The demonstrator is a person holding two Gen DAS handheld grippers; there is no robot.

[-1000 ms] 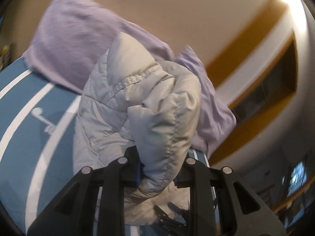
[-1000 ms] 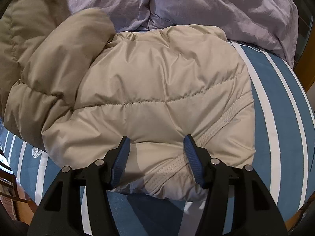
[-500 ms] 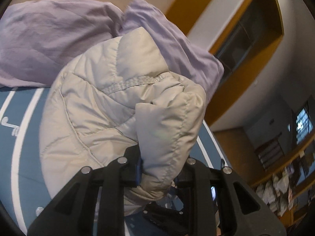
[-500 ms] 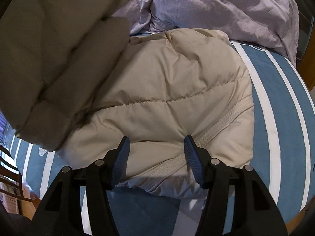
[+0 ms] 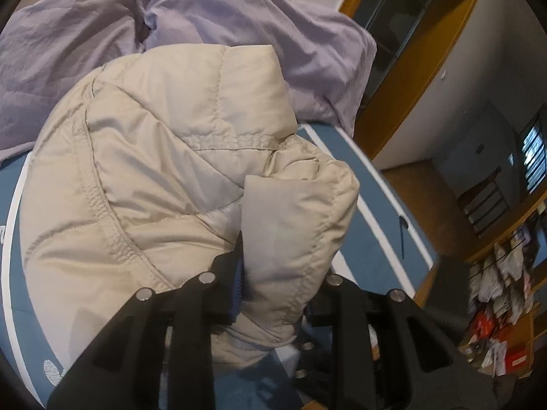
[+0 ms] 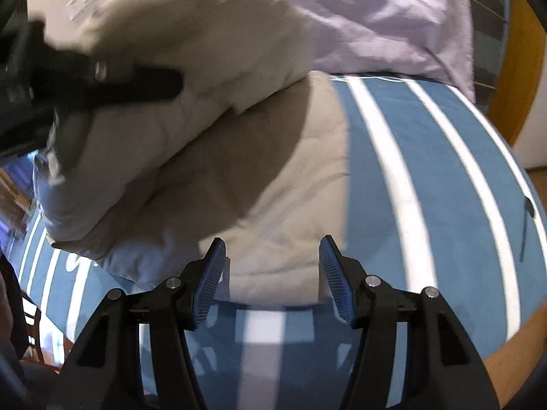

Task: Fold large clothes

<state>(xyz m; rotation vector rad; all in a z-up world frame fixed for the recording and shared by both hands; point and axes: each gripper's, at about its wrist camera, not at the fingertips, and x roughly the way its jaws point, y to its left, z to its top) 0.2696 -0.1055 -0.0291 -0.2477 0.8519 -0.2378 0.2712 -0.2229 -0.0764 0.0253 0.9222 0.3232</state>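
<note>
A beige quilted puffer jacket [image 5: 143, 177] lies on a blue bed cover with white stripes [image 6: 427, 177]. My left gripper [image 5: 273, 273] is shut on a thick fold of the jacket and holds it lifted above the rest of the garment. In the right wrist view that lifted fold [image 6: 191, 68] hangs over the lower jacket layer [image 6: 273, 212], with the left gripper [image 6: 112, 82] blurred at upper left. My right gripper [image 6: 271, 270] is open and empty, its blue pads [image 6: 208, 276] just over the jacket's near hem.
Lilac pillows [image 5: 239, 24] lie at the head of the bed, behind the jacket; they also show in the right wrist view [image 6: 376, 20]. The bed's right edge drops to a wooden floor [image 5: 427, 198]. Cluttered shelves [image 5: 506, 290] stand at the far right.
My left gripper has carried the held jacket fold over to the right, across the lower layer. My right gripper has stayed open at the near hem, which has shifted left under it.
</note>
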